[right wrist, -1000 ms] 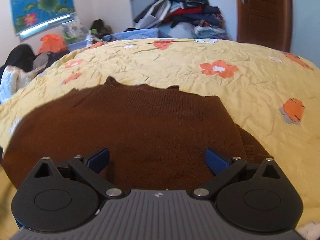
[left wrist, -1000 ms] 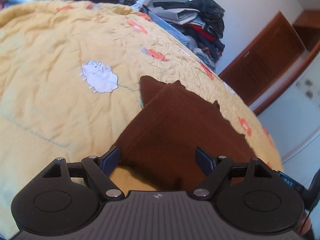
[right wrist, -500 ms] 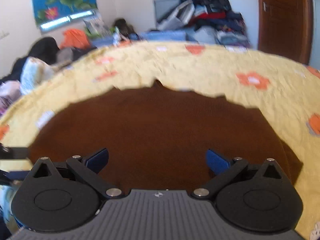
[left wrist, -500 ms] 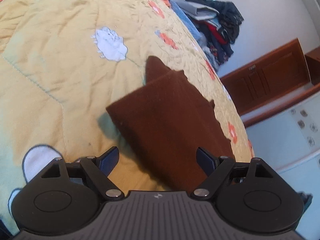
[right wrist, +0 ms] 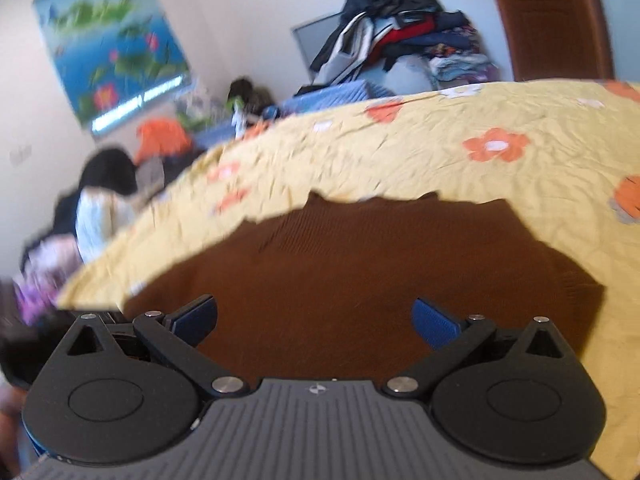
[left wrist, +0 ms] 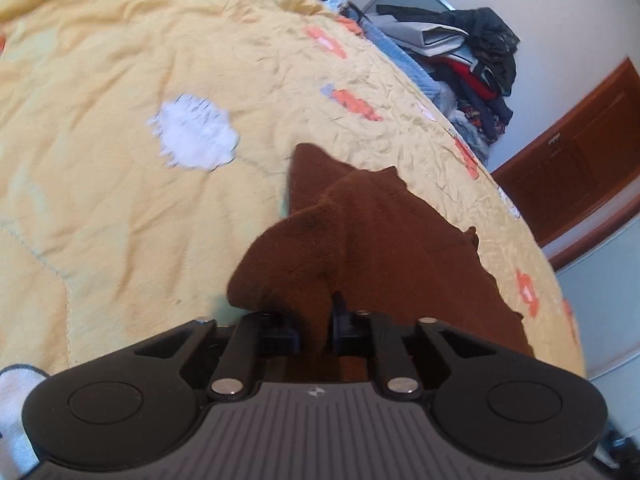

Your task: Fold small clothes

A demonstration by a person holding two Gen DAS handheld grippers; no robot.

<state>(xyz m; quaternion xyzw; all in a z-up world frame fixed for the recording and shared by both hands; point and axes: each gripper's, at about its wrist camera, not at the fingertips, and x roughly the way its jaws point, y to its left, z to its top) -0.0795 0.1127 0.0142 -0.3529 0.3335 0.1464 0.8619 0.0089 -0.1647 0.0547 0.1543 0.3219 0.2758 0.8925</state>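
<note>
Left wrist view, nearest first: left gripper is closing, jaws nearly together w/ a bunched fold of the brown knit pinched between them. Cloth puckers up into a ridge right at the pads, so the bite looks thick, maybe more than one layer, can't tell. Rest of the knit trails away flat on the bed, far corner pointing toward the white patch.

Right wrist view: right gripper wide, blue pads apart, nothing between them; it hovers over the knit's near edge, contact not visible. Pic is blurry, so the edge under it is hard to read.

Risks, near to far:
- Only one side is held. If the left lifts or drags now, the free side stays put and the knit twists or slides on the quilt instead of folding square.
- Thick bunched pinch = crease lands crooked; a shallow bite could slip out mid-lift, knit being soft and stretchy.
- Jaws may have caught quilt along w/ the knit; can't tell. Would pull the bed cover up and shift everything.
- Right closing off the edge grabs mid-panel, giving a lumpy fold.
- Beyond the bed: clothes pile and door well apart, no hazard.
</note>
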